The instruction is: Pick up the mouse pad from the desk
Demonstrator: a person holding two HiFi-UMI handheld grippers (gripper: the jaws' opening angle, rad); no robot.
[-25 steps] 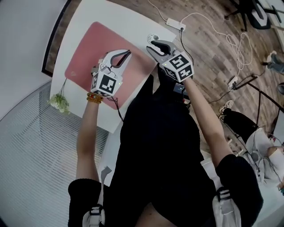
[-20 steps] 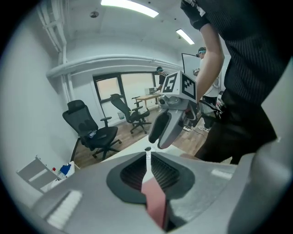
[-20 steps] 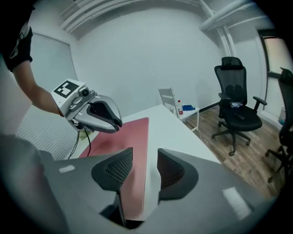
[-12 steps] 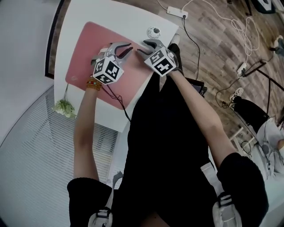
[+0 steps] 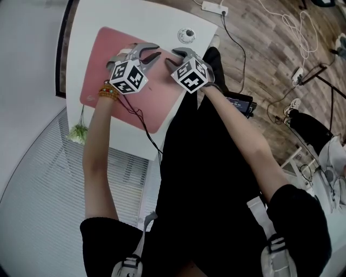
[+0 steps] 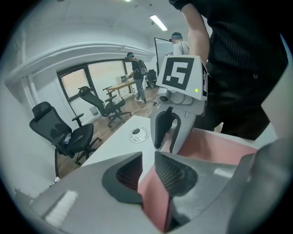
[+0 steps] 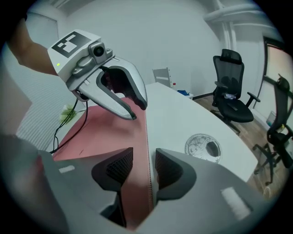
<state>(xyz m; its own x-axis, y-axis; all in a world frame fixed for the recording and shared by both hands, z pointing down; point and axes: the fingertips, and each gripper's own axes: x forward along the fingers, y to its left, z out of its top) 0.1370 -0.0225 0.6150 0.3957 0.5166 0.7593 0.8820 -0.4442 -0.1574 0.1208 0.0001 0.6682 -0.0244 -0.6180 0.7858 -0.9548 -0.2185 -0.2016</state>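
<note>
You've got the pink mouse pad [image 5: 102, 54] lying flat on the white desk [image 5: 135, 16], and both claws are down at the same long edge of it, the one that faces the round cable grommet [image 5: 186, 35]. Your left gripper [image 5: 157, 50] comes in from the pad side and your right gripper [image 5: 170, 56] from the side nearer your body, tips almost nose to nose in the head view. In the left gripper view the jaws stand apart, and the pad's border shows in the gap between them, pink on one side, bare desk on the other; the ribbed pads are not pressing on it. In the right gripper view the jaws have just been closing, yet they are spread too, with the pad's stitched edge running straight up the gap between them and neither pad biting on it. From there the other claw shows ahead, its curved fingers open and dipped to that same edge. A black cable [image 5: 135, 116] trails from your left hand across the pad and off the desk. A green sprig [image 5: 78, 131] lies beside the desk, and a power strip [image 5: 214, 7] lies on the wood floor beyond.
</note>
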